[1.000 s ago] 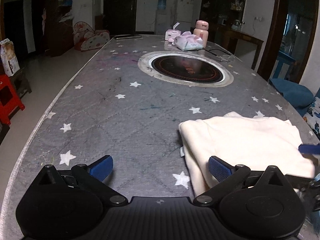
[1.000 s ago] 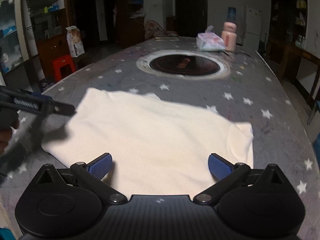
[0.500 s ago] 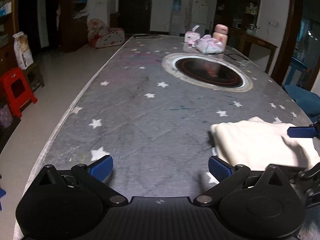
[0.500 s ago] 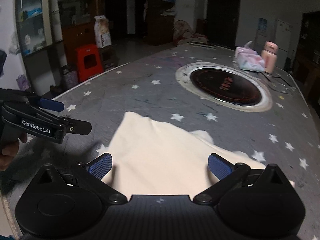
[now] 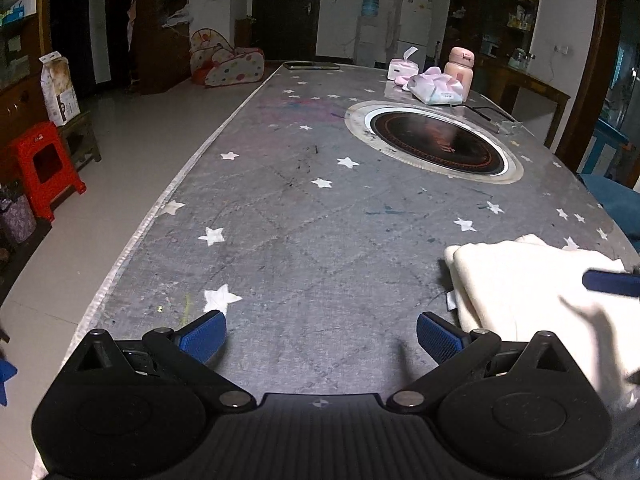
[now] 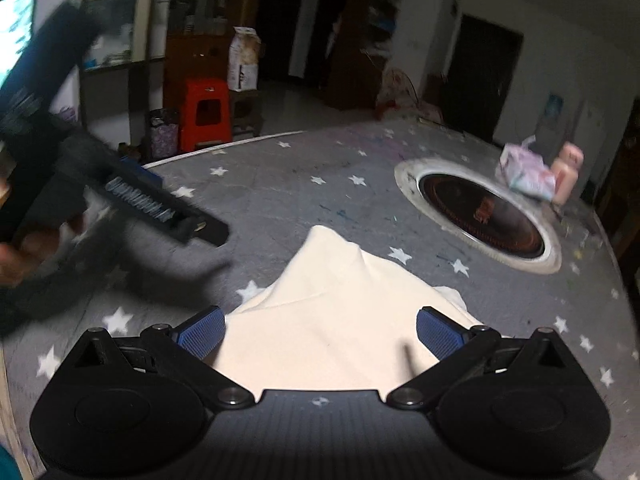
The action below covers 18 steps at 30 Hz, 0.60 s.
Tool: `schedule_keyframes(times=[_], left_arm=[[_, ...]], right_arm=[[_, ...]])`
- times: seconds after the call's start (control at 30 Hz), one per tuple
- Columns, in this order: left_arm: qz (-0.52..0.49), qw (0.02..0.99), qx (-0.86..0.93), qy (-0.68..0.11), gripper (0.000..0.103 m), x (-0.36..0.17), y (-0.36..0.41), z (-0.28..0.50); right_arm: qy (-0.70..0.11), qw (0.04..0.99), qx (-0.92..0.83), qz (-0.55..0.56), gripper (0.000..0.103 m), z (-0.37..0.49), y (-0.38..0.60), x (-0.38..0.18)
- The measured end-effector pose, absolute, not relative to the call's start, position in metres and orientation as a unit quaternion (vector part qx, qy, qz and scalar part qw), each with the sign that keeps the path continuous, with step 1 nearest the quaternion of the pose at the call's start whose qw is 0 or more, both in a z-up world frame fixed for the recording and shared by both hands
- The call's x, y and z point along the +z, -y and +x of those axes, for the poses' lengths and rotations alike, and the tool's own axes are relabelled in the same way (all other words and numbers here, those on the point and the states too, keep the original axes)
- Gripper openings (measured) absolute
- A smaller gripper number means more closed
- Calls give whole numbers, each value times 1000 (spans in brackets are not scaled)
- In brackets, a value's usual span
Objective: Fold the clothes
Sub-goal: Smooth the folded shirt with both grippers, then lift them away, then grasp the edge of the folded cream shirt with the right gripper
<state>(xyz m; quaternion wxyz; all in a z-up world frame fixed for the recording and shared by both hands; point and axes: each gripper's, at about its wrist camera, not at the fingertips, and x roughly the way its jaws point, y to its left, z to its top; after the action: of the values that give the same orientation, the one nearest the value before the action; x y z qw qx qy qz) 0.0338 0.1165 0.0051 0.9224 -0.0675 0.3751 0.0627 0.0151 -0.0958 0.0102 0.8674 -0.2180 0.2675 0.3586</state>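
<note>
Cream folded cotton garment [image 6: 336, 320] lies on the grey star-printed bench [image 5: 304, 240] directly beneath the spread, empty right claw [image 6: 320, 330], right of the equally spread left claw [image 5: 320, 332], seemingly released for another fold.

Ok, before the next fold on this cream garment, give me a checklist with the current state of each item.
1. Left claw open and empty: ok.
2. Right claw open, over the cream garment, gripping nothing: ok.
3. Garment lying flat: not ok, a raised peak shows in the right wrist view.
4. Garment fully on the table: cannot tell, its near edge is hidden.
5. Tissue pack and pink bottle away from the garment: ok.
6. Right wrist view sharp: not ok, blurred.
</note>
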Motion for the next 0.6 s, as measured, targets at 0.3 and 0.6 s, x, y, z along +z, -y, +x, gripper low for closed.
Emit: schedule_keyframes(times=[0.3, 0.6], left_arm=[[-58, 926, 47, -370, 103, 10, -104, 34], [-64, 923, 41, -378, 103, 7, -98, 37]], right_arm=[[-254, 866, 366, -228, 102, 0, 93, 8], [-259, 836, 418, -242, 85, -25, 85, 6]])
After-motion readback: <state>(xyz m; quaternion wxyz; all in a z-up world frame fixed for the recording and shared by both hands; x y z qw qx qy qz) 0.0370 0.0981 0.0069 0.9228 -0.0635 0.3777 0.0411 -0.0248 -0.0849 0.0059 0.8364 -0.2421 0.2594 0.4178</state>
